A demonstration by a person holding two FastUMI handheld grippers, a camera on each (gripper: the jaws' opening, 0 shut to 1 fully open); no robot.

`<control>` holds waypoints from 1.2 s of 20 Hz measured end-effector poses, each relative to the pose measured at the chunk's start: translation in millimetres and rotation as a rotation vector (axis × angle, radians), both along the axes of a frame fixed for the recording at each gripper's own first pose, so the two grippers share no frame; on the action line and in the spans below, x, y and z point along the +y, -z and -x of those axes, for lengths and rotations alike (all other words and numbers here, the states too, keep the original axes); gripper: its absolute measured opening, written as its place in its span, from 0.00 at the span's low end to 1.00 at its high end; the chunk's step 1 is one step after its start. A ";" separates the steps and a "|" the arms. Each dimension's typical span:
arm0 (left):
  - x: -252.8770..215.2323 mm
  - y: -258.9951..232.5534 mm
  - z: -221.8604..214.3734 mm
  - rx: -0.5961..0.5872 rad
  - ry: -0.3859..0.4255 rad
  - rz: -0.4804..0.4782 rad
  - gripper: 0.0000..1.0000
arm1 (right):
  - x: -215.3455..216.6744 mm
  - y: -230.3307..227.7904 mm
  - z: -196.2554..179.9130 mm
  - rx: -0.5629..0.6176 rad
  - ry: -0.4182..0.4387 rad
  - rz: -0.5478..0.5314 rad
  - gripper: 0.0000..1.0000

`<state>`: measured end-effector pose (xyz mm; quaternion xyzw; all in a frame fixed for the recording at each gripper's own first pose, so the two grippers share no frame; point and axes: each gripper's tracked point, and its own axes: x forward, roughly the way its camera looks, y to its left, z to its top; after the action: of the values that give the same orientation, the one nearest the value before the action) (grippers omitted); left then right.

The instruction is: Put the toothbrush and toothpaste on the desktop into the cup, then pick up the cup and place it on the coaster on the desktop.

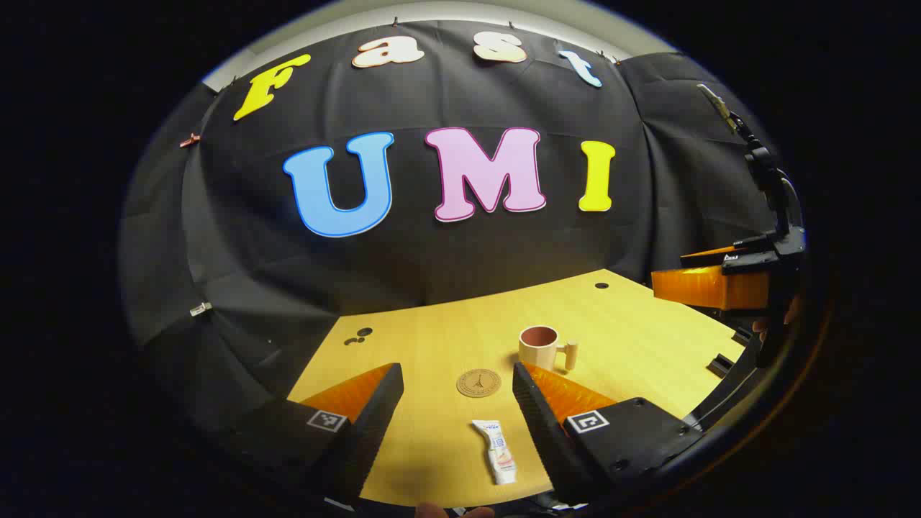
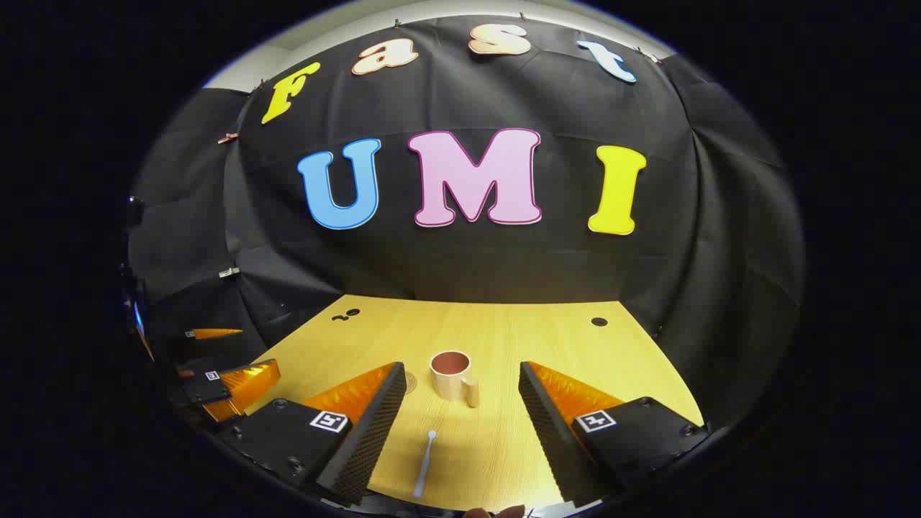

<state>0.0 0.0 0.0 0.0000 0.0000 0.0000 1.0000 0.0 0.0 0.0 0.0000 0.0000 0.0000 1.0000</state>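
The toothpaste lies flat on the desktop between my left gripper's spread, empty fingers, coaster just ahead, cup beyond it. The toothbrush lies between my right gripper's parted fingers, cup ahead.

Toothpaste on desktop nearest, coaster behind it, cup right of coaster; toothbrush before cup
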 end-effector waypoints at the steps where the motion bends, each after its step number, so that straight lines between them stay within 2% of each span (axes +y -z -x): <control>1: -1.7 0.4 -2.1 0.005 0.000 0.003 0.95 | -2.0 0.7 0.2 0.003 0.000 0.000 0.98; 15: -16.7 13.6 -13.5 0.061 -0.019 -0.001 0.95 | -16.7 21.6 -5.5 0.061 -0.015 0.003 0.98; 23: -24.0 61.0 -30.5 0.173 -0.031 -0.025 0.95 | -25.9 39.6 -11.1 0.117 -0.017 -0.005 0.98; 24: -26.0 68.7 -32.1 0.187 -0.030 -0.027 0.99 | -28.7 41.7 -11.6 0.123 -0.013 -0.008 0.98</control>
<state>32.1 -26.0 -68.7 0.0133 0.0933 0.0148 0.9954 11.6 -28.7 -41.7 0.0038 0.0616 0.0067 0.9981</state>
